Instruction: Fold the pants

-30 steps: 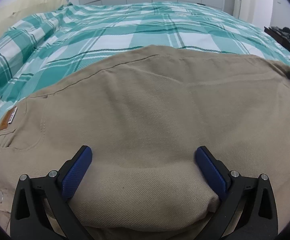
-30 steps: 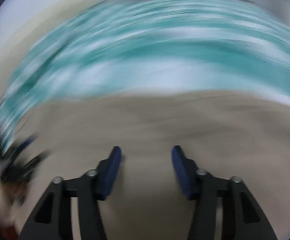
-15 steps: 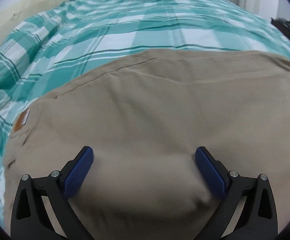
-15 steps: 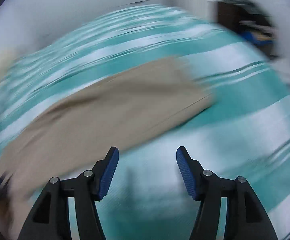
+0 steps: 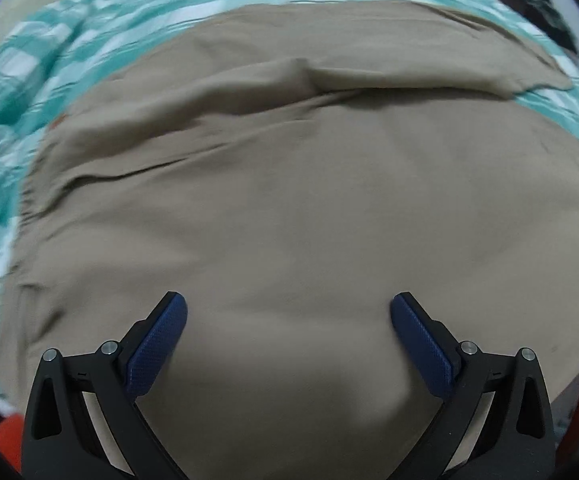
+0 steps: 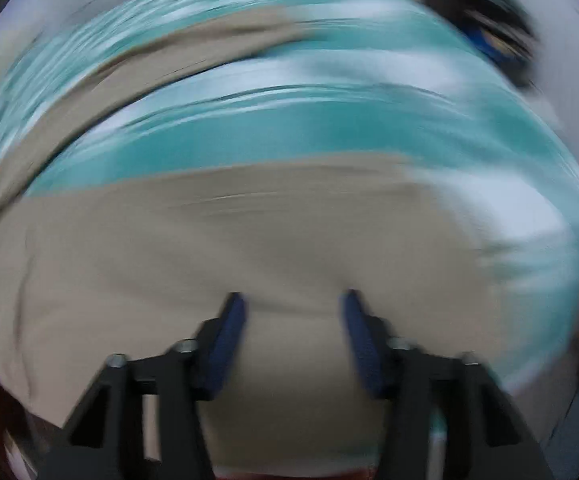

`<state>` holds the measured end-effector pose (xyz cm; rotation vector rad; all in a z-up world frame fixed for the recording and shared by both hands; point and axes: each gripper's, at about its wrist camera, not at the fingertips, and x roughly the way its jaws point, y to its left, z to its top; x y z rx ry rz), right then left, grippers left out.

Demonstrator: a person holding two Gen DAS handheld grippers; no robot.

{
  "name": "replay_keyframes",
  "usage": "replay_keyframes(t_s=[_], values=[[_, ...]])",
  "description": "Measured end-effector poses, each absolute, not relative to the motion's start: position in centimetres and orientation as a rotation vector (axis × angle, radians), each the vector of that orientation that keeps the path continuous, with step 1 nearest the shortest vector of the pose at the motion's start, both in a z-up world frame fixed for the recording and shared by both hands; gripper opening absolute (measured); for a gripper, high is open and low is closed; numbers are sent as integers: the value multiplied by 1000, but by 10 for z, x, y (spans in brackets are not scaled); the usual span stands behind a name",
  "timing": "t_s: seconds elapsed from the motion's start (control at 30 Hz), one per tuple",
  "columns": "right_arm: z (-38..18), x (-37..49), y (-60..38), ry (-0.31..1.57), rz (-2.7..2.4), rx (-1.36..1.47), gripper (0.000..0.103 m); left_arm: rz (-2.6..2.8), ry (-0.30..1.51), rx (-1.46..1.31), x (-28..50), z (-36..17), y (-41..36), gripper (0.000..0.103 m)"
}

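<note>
Early stage: tan twill cotton pants [image 5: 289, 200] spread on teal-and-white plaid bed cover [image 5: 17, 92], one loose crease only, no finished fold visible; left claw [image 5: 288, 320] wide, gripping nothing; right claw [image 6: 293, 312] narrowing over cloth, grip unconfirmed through blur; folding remains.

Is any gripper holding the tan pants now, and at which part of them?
The left gripper stands wide open over the tan pants, gripping nothing. The right gripper is closing with a pant leg between its jaws; blur hides whether it grips.
</note>
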<state>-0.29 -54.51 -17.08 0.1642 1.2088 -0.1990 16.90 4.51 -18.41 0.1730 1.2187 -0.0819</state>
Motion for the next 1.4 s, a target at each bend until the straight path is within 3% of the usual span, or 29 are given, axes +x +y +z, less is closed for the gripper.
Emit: replay_keyframes(t_s=[0.03, 0.1, 0.17, 0.2, 0.23, 0.37, 0.5, 0.57, 0.63, 0.73, 0.8, 0.9, 0.97, 1.03, 1.13, 1.27, 1.4], values=[[-165, -7, -564, 1205, -254, 158, 11, -62, 1226, 177, 171, -180, 48, 102], [-152, -13, -577, 1215, -311, 155, 12, -38, 1190, 169, 181, -159, 51, 102], [-132, -12, -562, 1226, -351, 148, 40, -35, 1118, 125, 197, -137, 53, 102], [-123, -11, -555, 1225, -335, 145, 66, -26, 1082, 97, 208, -127, 54, 102], [-115, -5, -546, 1206, -290, 155, 70, -19, 1042, 59, 224, -116, 55, 102], [-73, 58, -473, 1141, -25, 207, 70, 8, 962, 8, 289, -114, 51, 102], [-65, 156, -373, 1097, 229, 215, 70, 93, 1004, 69, 326, -169, 58, 102], [-76, 207, -319, 1056, 329, 153, 70, 110, 1090, 104, 331, -215, 64, 102], [-100, 248, -281, 1044, 375, 82, 70, 77, 977, 56, 316, -220, 71, 102], [-158, 292, -257, 1101, 381, -15, 70, 77, 974, 61, 315, -220, 71, 102], [-191, 315, -275, 1150, 328, -41, 67, 73, 968, 55, 314, -222, 72, 102], [-196, 331, -341, 1079, 251, -24, 57, 75, 956, 57, 317, -225, 70, 102], [-194, 341, -401, 1074, 59, -46, 59, 78, 948, 57, 320, -225, 71, 102], [-195, 344, -483, 1104, -161, 21, 72, 80, 944, 60, 319, -224, 68, 102], [-178, 320, -581, 1095, -425, 155, 72, 80, 939, 61, 318, -224, 67, 102], [-166, 280, -622, 952, -190, 572, 72, 84, 938, 66, 319, -224, 66, 102], [-202, 281, -609, 933, -14, 848, 73, 88, 937, 70, 319, -225, 66, 102]])
